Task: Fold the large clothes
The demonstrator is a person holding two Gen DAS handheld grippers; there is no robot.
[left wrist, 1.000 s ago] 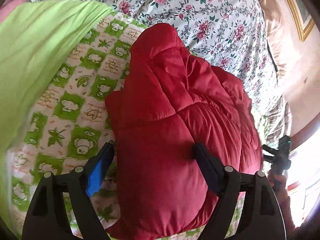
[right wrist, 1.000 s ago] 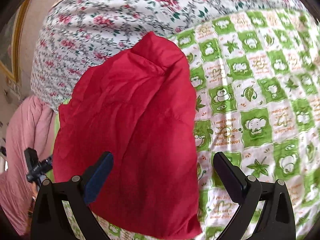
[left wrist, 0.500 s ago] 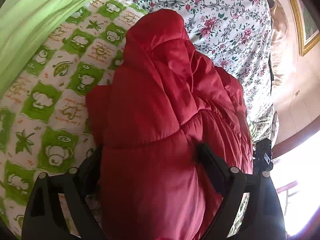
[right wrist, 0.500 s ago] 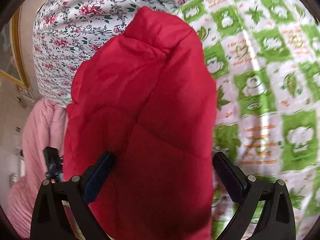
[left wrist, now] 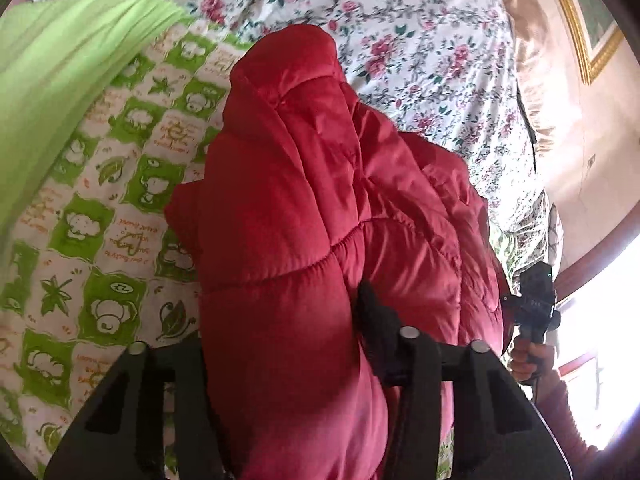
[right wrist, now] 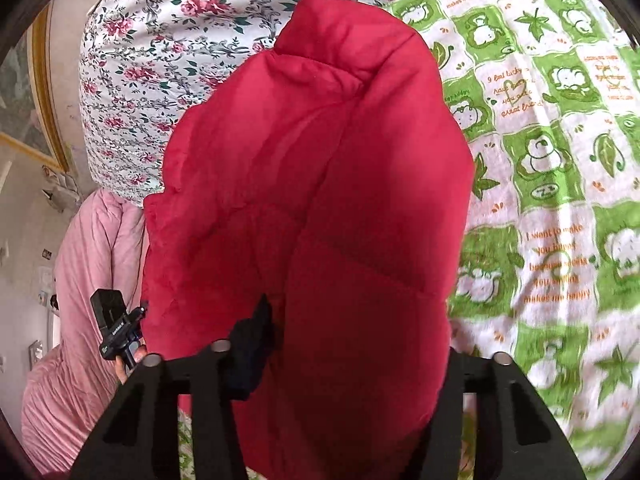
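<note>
A bed fills both views, spread with a white blanket checked in green cartoon squares (left wrist: 100,280), and a white rose-printed quilt (left wrist: 400,40) is heaped along its far edge. On the blanket lies the task's garment, a puffy red quilted jacket (left wrist: 300,220), with its collar end toward the floral quilt.

The left gripper (left wrist: 280,332) is clamped on the jacket's near hem. Its right finger presses into the padding, while its left finger is hidden under the fabric. The right gripper (right wrist: 352,344) likewise grasps the near hem, with the dark left finger sunk into a fold and the right finger covered by red cloth. The bulging jacket blocks most of the blanket ahead of both grippers.

Only the left wrist view shows a plain lime-green cloth (left wrist: 60,80) at the blanket's left edge, a gilt-framed picture (left wrist: 592,20) on the wall, and the right gripper's handle held in a hand beside a glaring window. Only the right wrist view shows a ribbed pink cover (right wrist: 80,300) past the jacket's left side, with the other gripper's handle in front of it. The jacket's sleeves cannot be made out.
</note>
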